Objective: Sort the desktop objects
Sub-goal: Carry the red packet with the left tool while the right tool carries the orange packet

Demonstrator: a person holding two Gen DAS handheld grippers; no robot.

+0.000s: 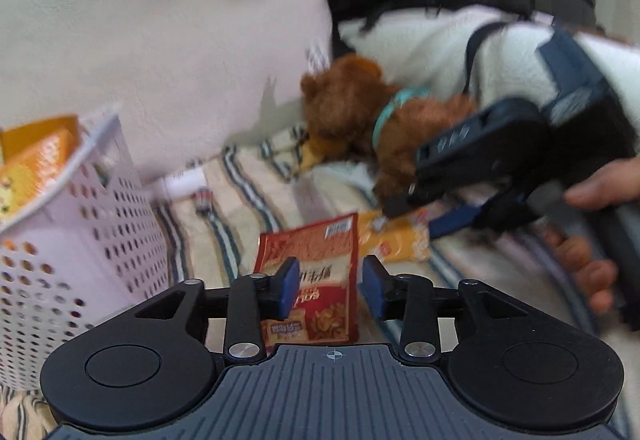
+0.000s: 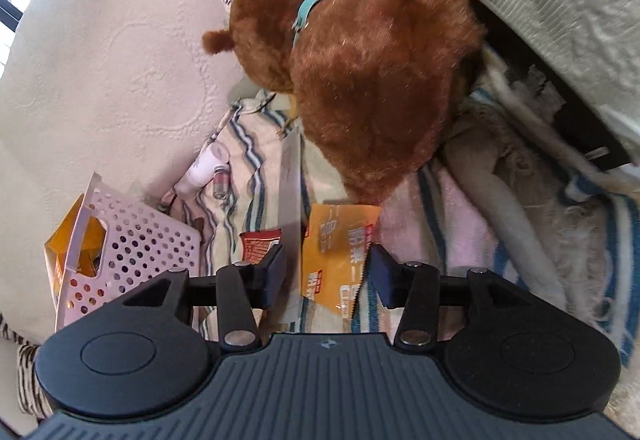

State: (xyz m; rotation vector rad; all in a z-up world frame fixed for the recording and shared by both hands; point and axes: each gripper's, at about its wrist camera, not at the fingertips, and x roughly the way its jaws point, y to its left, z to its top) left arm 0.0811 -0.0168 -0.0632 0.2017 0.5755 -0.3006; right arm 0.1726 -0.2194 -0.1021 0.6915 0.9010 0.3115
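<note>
The red snack packet point(image 1: 310, 280) lies on the striped cloth point(image 1: 240, 200), between the parted fingers of the left gripper point(image 1: 331, 286). Just beside it the orange packet point(image 2: 340, 260) sits ahead of the right gripper point(image 2: 328, 276), jaws apart, below the brown plush dog point(image 2: 360, 80). The perforated basket point(image 1: 80, 240) stands left.

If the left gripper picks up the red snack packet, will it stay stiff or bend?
The flat red foil snack packet looks thin, so it would probably flop and bend. It seems light for its size. Its glossy film may slip between the open left gripper pads unless pinched firmly.
</note>
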